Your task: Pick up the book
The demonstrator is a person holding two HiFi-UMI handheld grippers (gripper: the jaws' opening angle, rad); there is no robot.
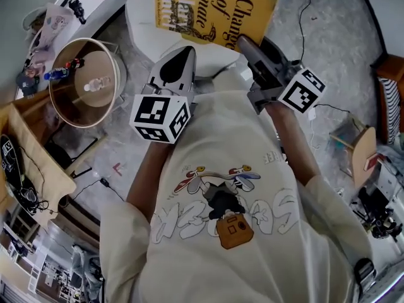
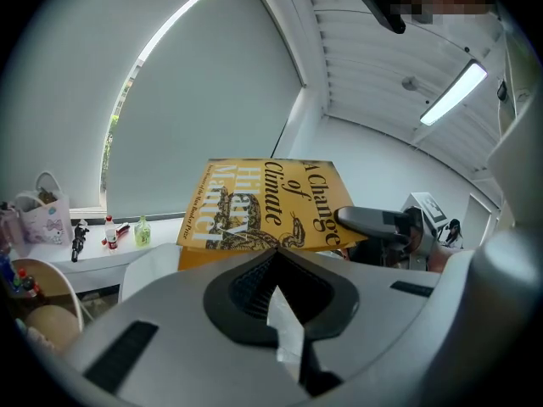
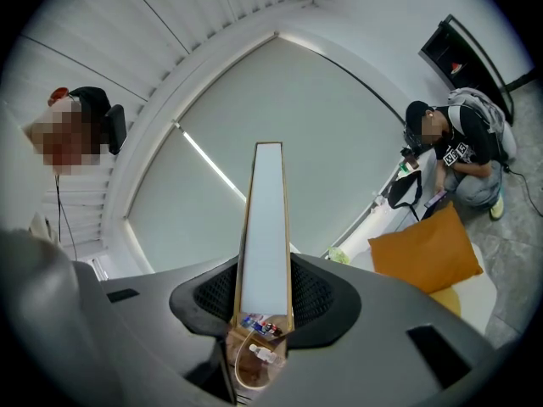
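The yellow book (image 1: 208,8), with "A Change of Climate" on its cover, is held up off the round white table (image 1: 142,17). My dark right gripper (image 1: 243,43) is shut on the book's lower right corner. In the right gripper view the book (image 3: 265,227) stands edge-on between the jaws of the right gripper (image 3: 265,312). My light grey left gripper (image 1: 184,52) has its jaws together, tip just under the book's lower edge. In the left gripper view the book (image 2: 263,202) fills the middle, above the left gripper (image 2: 273,257). The right gripper (image 2: 365,220) clamps the book's right side.
A round wooden basket (image 1: 85,84) with bottles in it stands on the floor at the left. A white ledge (image 2: 110,231) carries small bottles and toys. An orange cushion (image 3: 424,248) lies at the right, with a crouching person (image 3: 458,151) behind it. A wooden chair (image 1: 363,147) stands at the right.
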